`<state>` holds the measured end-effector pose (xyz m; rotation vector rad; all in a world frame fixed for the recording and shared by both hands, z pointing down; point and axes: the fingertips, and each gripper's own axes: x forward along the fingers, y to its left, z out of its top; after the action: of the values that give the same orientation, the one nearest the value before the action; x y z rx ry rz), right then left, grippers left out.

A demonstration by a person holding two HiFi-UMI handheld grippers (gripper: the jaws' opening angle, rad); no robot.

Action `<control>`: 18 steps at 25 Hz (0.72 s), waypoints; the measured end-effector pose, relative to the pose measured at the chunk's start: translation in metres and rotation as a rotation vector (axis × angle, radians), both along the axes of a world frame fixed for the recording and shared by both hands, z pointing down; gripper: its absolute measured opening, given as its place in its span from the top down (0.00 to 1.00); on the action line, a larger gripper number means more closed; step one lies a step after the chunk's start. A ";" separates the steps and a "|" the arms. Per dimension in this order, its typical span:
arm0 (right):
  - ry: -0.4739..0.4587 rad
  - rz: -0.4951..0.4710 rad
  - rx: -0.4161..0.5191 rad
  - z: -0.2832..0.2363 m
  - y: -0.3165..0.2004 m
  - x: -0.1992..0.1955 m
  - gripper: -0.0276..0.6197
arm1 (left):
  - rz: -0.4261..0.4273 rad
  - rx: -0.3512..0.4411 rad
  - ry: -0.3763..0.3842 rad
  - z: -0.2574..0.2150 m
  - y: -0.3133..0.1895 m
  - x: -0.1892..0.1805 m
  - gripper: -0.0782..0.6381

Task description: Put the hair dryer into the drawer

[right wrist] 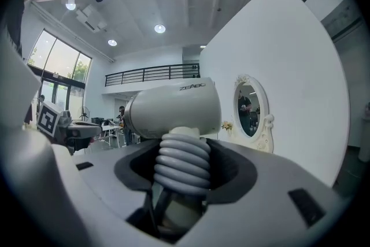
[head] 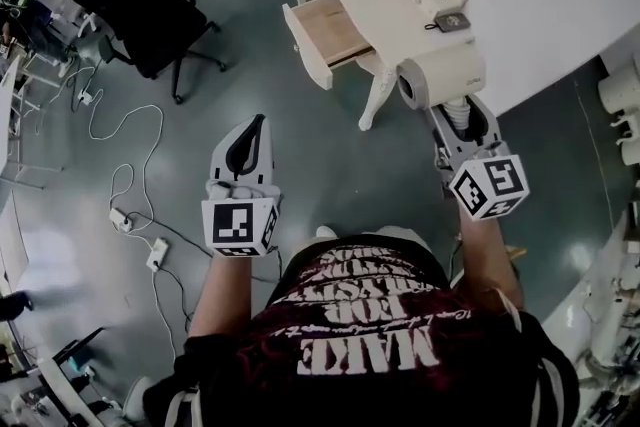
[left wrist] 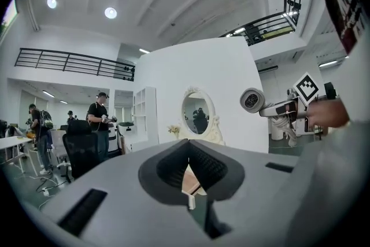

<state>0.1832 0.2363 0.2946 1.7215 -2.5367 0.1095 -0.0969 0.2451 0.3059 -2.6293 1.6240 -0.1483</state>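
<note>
The right gripper (head: pixel 458 123) holds the hair dryer (head: pixel 440 80), fingers clamped on its ribbed handle, right of the open drawer (head: pixel 330 30). The left gripper (head: pixel 256 125) is empty, fingers together. Next, the dryer likely needs carrying left, over the drawer.

cream hair dryer (head: pixel 442 81), ribbed handle, barrel level, held aloft near white drawer (head: pixel 330 31), pulled open, wood inside

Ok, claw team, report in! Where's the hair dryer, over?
Left claw shut, empty. Right claw shut on hair dryer handle. Drawer open, dryer not in yet. Nothing blocking it.
</note>
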 end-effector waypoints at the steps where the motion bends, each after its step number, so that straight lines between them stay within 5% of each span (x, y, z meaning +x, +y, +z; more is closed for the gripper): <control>1: 0.001 0.004 -0.001 0.001 -0.001 -0.003 0.60 | 0.006 0.007 -0.006 0.000 -0.002 -0.002 0.88; 18: 0.008 -0.048 -0.006 0.004 -0.040 -0.008 0.60 | -0.044 -0.021 -0.001 0.018 -0.043 -0.003 0.88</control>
<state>0.1756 0.1965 0.2982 1.6535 -2.5673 0.1073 -0.0994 0.2021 0.3238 -2.6098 1.6896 -0.1695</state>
